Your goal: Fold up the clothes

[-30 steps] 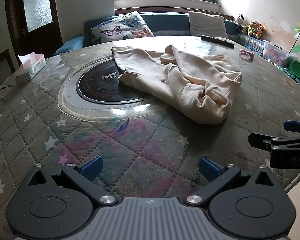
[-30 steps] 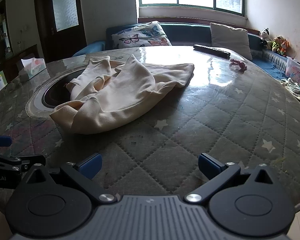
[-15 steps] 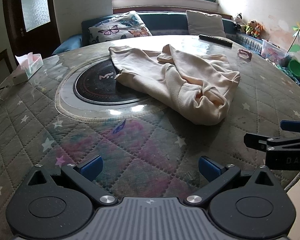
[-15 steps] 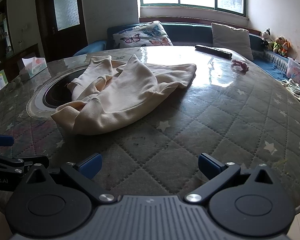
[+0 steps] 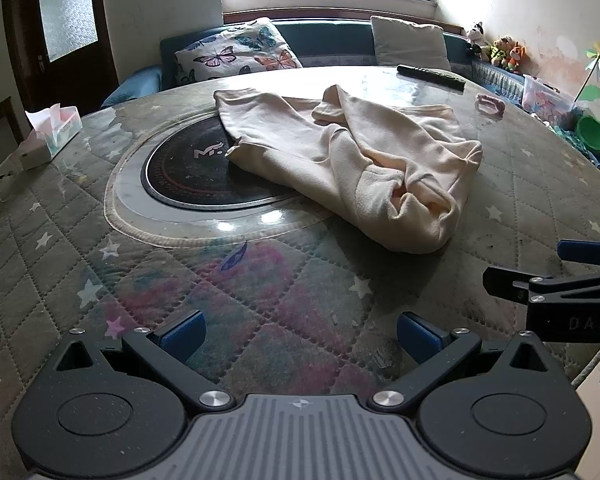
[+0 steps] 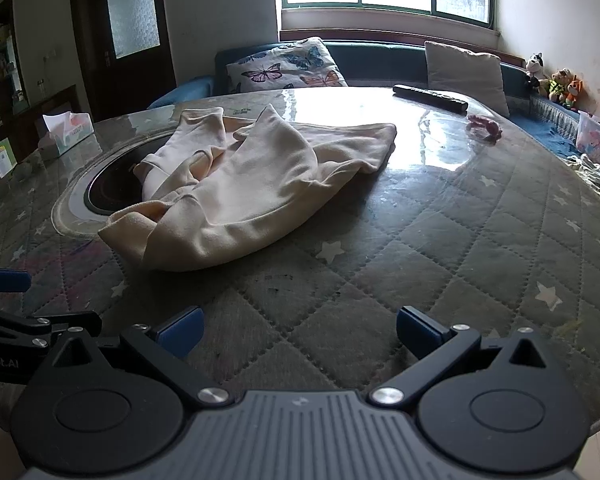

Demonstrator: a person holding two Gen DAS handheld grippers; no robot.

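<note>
A cream fleece garment [image 5: 352, 152] lies crumpled on the round quilted table [image 5: 148, 280], partly over the black hotplate [image 5: 188, 172]. In the right wrist view the same garment [image 6: 252, 184] sits ahead and to the left. My left gripper [image 5: 298, 332] hovers open over the table's near edge, short of the garment, with nothing between its blue pads. My right gripper [image 6: 298, 330] is open too, empty, near the table's front edge. Each gripper shows in the other's view: the right gripper [image 5: 540, 276] at the right side, the left gripper [image 6: 28, 304] at the left side.
A tissue box [image 5: 50, 136] stands at the table's left. A black remote [image 5: 430, 76] and a pink hair tie [image 5: 490, 104] lie at the far right. Behind the table runs a blue sofa with a butterfly pillow [image 5: 236, 54]. A green bowl [image 5: 590, 132] sits right.
Both grippers have crept slightly forward toward the garment. The garment itself has not moved, and both grippers stay open.
</note>
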